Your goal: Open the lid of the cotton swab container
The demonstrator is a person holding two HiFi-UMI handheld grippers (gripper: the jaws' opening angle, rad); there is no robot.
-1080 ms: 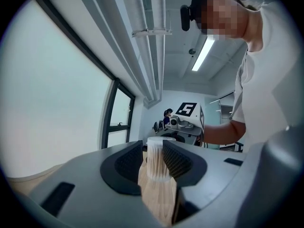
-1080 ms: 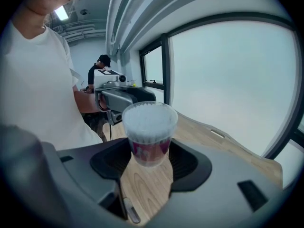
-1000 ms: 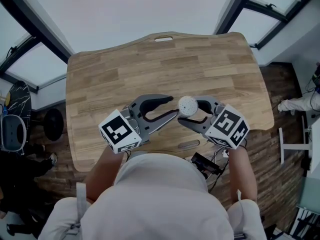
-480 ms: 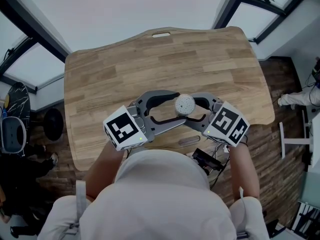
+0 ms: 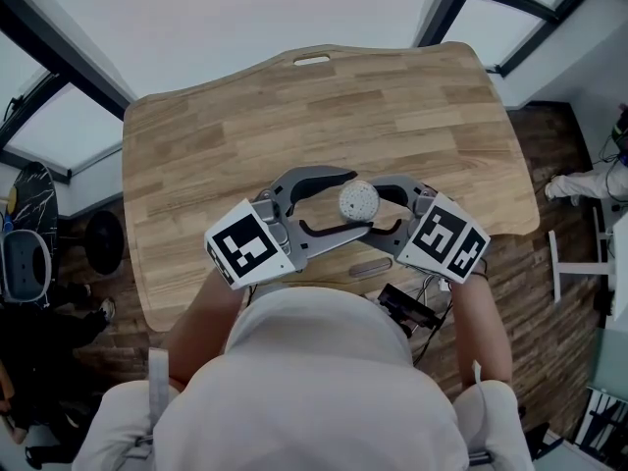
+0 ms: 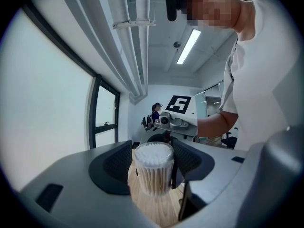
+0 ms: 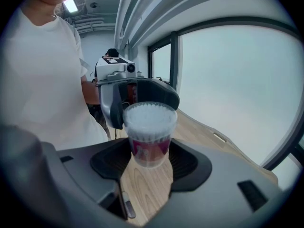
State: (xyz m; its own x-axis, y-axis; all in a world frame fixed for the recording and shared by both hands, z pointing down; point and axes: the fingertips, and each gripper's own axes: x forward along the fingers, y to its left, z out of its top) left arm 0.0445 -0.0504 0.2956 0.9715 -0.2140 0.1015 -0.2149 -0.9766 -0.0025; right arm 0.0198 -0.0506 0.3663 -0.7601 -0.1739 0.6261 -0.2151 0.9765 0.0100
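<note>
The cotton swab container (image 5: pixel 359 201) is a clear round tub packed with white-tipped swabs, raised above the wooden table (image 5: pixel 294 116) near its front edge. My right gripper (image 5: pixel 371 207) is shut on its lower body; in the right gripper view the tub (image 7: pixel 149 132) stands upright between the dark pads (image 7: pixel 187 163). My left gripper (image 5: pixel 355 202) reaches in from the left, its jaws opening. They stand wide on either side of the tub (image 6: pixel 153 167) without pressing it. Whether the clear lid is on or off I cannot tell.
The table has a handle slot (image 5: pixel 312 60) at its far edge and a smaller slot (image 5: pixel 370 267) at the near edge. A black device with cables (image 5: pixel 404 309) hangs at the person's waist. A chair (image 5: pixel 25 263) stands on the floor at left.
The left gripper's jaws have spread wider and now flank the tub. Both grippers and the tub have stayed close together, shifting slightly toward the table.
</note>
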